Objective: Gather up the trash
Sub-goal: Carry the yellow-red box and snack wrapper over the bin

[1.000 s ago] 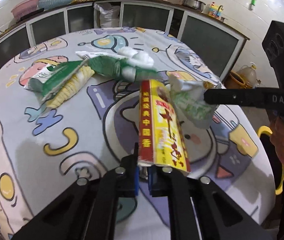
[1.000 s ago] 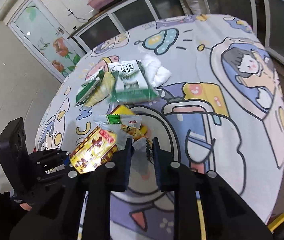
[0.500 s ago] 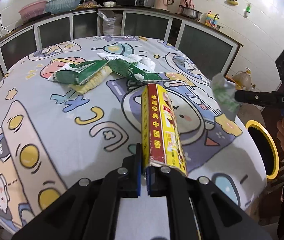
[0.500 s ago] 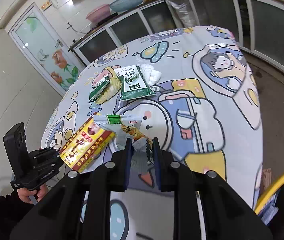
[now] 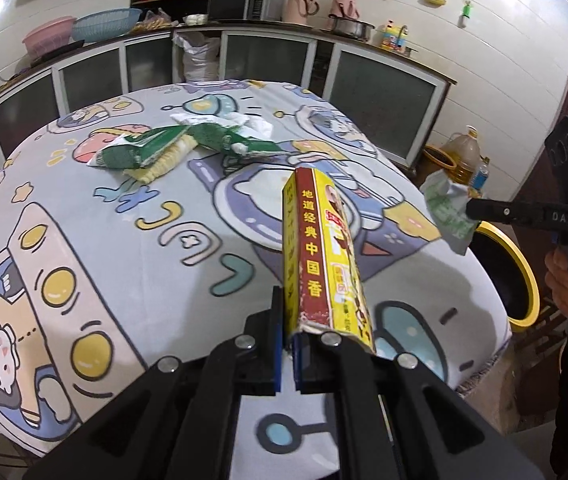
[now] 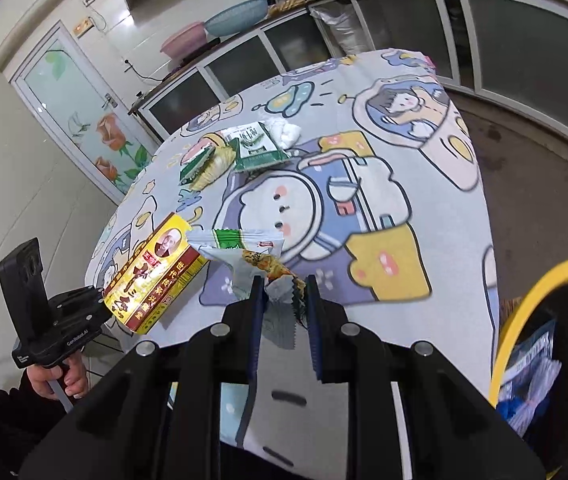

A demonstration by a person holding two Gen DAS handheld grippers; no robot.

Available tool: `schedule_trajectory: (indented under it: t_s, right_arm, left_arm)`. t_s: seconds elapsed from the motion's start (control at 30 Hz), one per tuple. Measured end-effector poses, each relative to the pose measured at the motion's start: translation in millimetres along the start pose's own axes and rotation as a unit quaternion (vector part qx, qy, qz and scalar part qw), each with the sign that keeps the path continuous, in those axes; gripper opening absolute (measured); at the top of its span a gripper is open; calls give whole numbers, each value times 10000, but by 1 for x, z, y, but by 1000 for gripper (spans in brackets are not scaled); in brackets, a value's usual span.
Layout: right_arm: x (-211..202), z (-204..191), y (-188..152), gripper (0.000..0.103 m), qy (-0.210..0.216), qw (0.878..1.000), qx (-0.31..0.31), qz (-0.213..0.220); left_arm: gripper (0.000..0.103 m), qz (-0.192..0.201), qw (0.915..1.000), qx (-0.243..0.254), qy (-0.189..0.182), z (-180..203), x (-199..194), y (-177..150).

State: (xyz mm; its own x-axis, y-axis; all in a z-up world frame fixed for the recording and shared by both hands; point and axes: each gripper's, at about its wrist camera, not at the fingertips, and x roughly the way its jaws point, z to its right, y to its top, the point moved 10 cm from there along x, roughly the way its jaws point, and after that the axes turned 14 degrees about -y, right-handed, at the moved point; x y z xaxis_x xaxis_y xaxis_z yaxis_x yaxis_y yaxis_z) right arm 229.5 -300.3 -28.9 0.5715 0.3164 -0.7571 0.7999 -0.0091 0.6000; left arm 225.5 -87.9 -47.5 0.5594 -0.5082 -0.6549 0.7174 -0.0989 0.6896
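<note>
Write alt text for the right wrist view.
The right tongs pinch a crumpled snack wrapper above a cartoon-print tablecloth, beside a yellow-rimmed bin. At left, the left tongs hold a yellow-red box.

Big bare stretch of table cloth [image 5: 132, 264] on near side, room to pass. Far side blocked: green packets [image 5: 152, 150] and white tissue [image 5: 258, 130] lie bunched together. Yellow-rimmed bin [image 6: 531, 292] open at table edge, bags [image 6: 531, 380] low inside. Left gripper [image 5: 288, 344] with yellow box [image 5: 323, 256] near right gripper [image 6: 282, 304] with crumpled wrapper [image 6: 244, 256]: tight gap between.
</note>
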Motion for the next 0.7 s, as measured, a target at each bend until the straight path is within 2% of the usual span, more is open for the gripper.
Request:
schedule_trajectory:
  t_s: [0.37,0.7]
  right_arm:
    - [-26,46,-29,20,-119,9987,470,174]
    - [-69,123,-47,20,-583,9908,1117,497]
  left_arm:
    - [3,-146,9971,597,-440,75,26,5]
    - [3,-261,9882,1192,-927,150,56,17]
